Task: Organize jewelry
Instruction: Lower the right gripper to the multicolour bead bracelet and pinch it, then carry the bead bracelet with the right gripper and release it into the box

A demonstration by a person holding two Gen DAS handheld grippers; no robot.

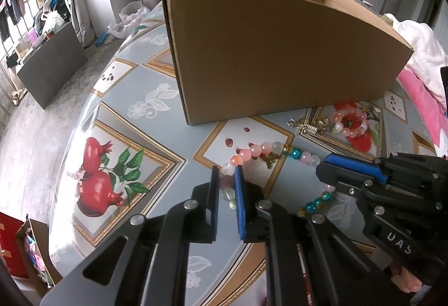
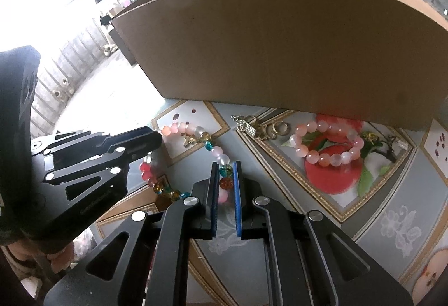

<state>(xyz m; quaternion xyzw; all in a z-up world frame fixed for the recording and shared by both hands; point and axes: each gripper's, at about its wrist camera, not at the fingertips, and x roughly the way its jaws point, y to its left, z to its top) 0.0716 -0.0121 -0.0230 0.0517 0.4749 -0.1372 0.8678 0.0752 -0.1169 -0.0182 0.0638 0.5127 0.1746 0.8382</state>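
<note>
The cardboard box (image 1: 280, 53) stands open-topped on the patterned surface (image 1: 134, 98), and everything else lies on the near side of its long wall. Closest to that wall, toward its right end, sits a closed pink bead bracelet (image 2: 327, 143) resting flat. Just to the left of it, still hard by the foot of the box, is a small heap of gold rings and a clasp (image 2: 263, 128).

Further out from the box lies the mixed bead strand (image 2: 196, 143), a loop of pink, white, teal and amber beads with a small gold charm. Both claws are on it. The left claw (image 1: 227, 188) has its blue-padded jaws drawn in to a narrow gap around the pale beads at the loop's left side; the pads seem to press on them, though the contact itself is partly hidden. The right claw (image 2: 225, 182) is likewise nearly closed, pinching a teal and an amber bead on the loop's right side.

A pink and white cloth (image 1: 420, 59) is bunched beyond the right end of the box.
</note>
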